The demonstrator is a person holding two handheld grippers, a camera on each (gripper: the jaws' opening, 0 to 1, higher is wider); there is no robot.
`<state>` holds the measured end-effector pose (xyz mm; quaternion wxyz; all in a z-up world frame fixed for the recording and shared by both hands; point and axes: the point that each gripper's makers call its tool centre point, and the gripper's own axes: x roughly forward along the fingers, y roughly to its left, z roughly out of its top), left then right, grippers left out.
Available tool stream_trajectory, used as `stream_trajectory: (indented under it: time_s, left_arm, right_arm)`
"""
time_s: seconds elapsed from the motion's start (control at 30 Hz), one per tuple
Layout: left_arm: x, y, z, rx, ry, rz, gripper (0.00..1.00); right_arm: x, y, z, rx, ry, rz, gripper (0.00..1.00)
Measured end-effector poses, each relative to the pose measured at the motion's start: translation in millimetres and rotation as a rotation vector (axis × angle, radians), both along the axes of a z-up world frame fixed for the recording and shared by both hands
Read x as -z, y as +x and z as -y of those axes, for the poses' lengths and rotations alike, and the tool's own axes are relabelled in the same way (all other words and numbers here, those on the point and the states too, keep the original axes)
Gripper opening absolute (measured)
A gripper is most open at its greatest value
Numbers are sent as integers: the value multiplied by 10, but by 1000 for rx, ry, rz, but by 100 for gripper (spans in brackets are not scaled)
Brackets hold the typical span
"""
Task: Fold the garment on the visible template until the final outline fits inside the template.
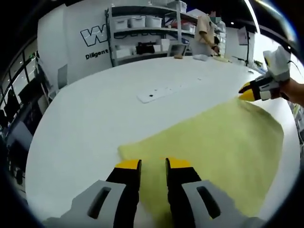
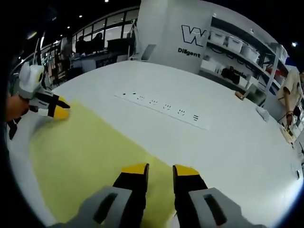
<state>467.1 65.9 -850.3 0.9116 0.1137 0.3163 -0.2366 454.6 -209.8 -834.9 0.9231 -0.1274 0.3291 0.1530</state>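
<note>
A pale yellow garment [image 1: 213, 142] lies spread flat on the white table [image 1: 95, 123]. In the left gripper view my left gripper [image 1: 153, 164] sits low over the garment's near edge, beside its corner, with the jaws drawn close and cloth in the narrow slit between them. My right gripper [image 1: 244, 92] shows at the far right corner of the cloth, its yellow tips pinched together there. In the right gripper view the garment [image 2: 90, 156] runs off to the left. My right gripper [image 2: 160, 169] holds its near edge the same way, and my left gripper [image 2: 64, 108] is at the far left corner.
A white power strip [image 1: 159, 92] [image 2: 161, 105] is set into the table beyond the cloth. Shelves with bins [image 1: 142, 33] and a standing person [image 1: 205, 31] are past the far edge. A hand [image 1: 295, 90] holds the right gripper. The table edge curves close on the right [image 1: 294, 142].
</note>
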Motion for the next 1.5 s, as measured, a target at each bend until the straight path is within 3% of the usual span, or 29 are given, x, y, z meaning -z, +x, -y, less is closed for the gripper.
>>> stream_trajectory:
  time_s: [0.1,0.2,0.3,0.47,0.57,0.8,1.13,1.5]
  left_arm:
    - [-7,-2,30,-1,-25,-5,26]
    - [-37,5,52,-9,-45,5,38]
    - [-57,8,64,-9,-54,11,40]
    - [-100,7,76,-11,-72,23,47]
    - [-146,8,84,-13,-82,41,50]
    - [-221,-40,68,-26,-92,55,56]
    - [-336,-169,103,-11,-106,73,55]
    - [-462,-515,93,2,-125,97,53]
  right_arm:
    - [-1,-21,-7,2,6,2,22]
    - [-6,-37,-13,12,14,10,35]
    - [-3,-46,-22,15,19,6,35]
    - [-20,-50,-39,25,32,10,45]
    - [-77,-47,-73,45,48,36,62]
    - [-128,-101,-106,50,65,42,65]
    - [-200,-301,-119,54,77,53,63]
    - [-312,-642,-100,54,85,72,60]
